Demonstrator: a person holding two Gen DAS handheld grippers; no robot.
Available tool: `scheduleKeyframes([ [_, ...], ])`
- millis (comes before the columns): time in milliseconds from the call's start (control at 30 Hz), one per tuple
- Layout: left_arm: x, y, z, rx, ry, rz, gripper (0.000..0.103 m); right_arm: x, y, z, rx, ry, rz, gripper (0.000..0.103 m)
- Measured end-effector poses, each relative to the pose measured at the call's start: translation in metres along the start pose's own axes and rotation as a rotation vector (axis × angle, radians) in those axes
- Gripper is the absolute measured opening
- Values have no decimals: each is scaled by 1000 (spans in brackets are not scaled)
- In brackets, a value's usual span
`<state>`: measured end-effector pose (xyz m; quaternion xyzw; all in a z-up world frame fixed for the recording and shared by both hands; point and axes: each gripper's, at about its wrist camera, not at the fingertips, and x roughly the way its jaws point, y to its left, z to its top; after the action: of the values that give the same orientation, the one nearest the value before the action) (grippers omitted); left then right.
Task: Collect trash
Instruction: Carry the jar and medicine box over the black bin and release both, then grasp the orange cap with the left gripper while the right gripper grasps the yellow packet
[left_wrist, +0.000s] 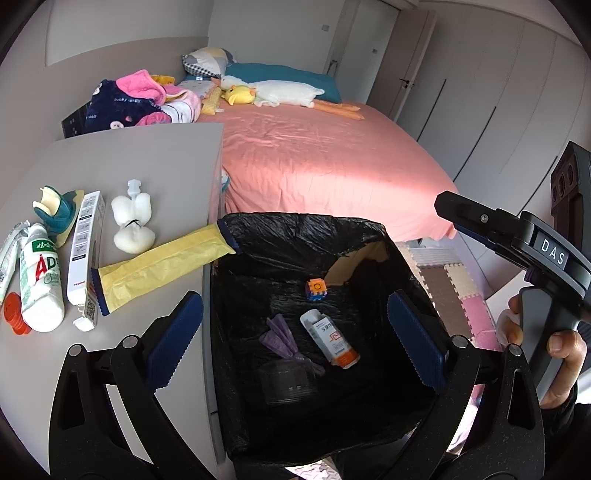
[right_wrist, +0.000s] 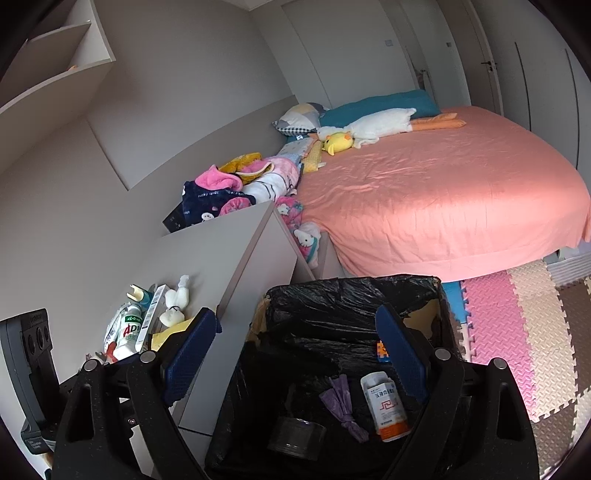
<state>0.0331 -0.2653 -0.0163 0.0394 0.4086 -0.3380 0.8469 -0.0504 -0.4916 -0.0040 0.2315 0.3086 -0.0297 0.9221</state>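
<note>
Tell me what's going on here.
A person is clearing trash off a grey desk into a black-lined bin. Both the left gripper and right gripper hover open and empty over it. A medicine box and purple wrapper lie inside; a yellow bag and milk bottle wait on the desk.

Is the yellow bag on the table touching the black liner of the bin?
Touching. In the left wrist view, the yellow bag runs past the table edge, and its blue end lies against the rim of the black liner, with no gap visible.
</note>
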Motion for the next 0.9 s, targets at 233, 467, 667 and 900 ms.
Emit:
scheduleKeyframes([
  [233, -6, 23, -4, -30, -9, 45, 97, 19, 20, -7, -25, 42, 31, 88],
  [467, -17, 54, -10, -73, -25, 88, 97, 42, 45, -15, -54, 90, 60, 88],
  [667, -28, 80, -14, -112, -34, 118, 97, 61, 65, -21, -73, 126, 81, 88],
  [900, -39, 114, -19, -169, -42, 159, 97, 85, 89, -30, -104, 174, 106, 88],
])
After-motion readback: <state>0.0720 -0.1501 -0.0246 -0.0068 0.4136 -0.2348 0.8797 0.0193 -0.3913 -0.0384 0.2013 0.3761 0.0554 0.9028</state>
